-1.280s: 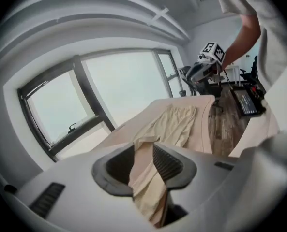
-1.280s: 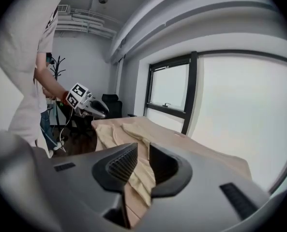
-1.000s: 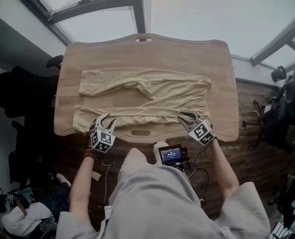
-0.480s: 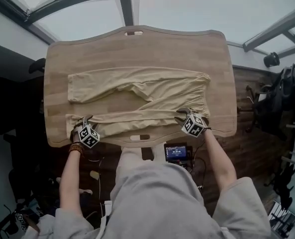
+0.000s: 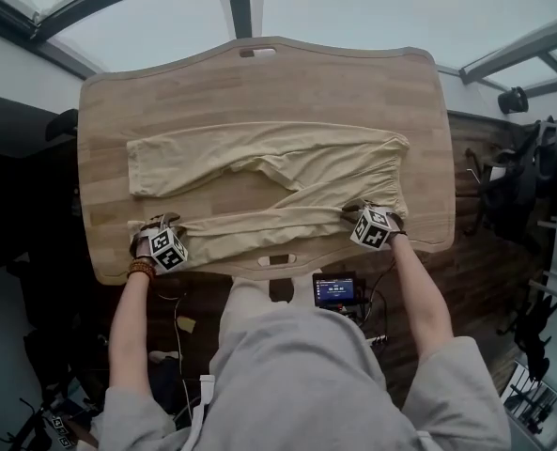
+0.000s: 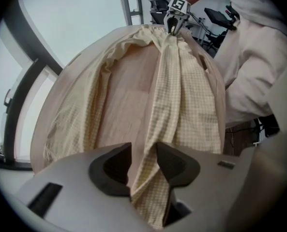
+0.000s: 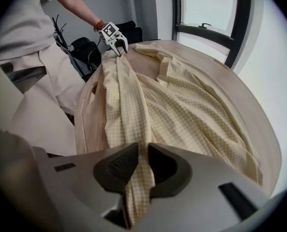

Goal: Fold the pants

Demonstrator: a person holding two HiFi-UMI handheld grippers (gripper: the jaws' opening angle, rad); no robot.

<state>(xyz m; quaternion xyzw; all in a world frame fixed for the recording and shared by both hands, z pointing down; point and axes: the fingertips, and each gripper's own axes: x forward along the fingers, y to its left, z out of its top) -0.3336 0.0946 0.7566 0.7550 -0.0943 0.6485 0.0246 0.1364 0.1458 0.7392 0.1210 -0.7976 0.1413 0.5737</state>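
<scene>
Pale yellow checked pants [image 5: 287,172] lie flat on the wooden table [image 5: 259,83], waistband to the right, legs to the left and spread apart. My left gripper [image 5: 156,224] points down at the cuff of the near leg. Its jaws have just been closing, and a fold of the fabric [image 6: 182,95] is pinched between them at the left gripper [image 6: 144,146]. My right gripper [image 5: 356,210] sits on the near end of the waistband. Its jaws have also just been closing, and the right gripper [image 7: 143,149] grips a ridge of cloth [image 7: 191,105]. The near leg runs taut between the two.
A handle slot [image 5: 276,260] is cut into the table's near edge. A small screen device [image 5: 334,289] sits below that edge by my lap. Dark chairs [image 5: 532,186] stand to the right, and more dark furniture to the left. Window frames run beyond the far edge.
Both grippers came down from above the table's near edge onto the pants. The left one shifted left to the cuff, the right one settled on the waistband, and both now have cloth between their jaws.
</scene>
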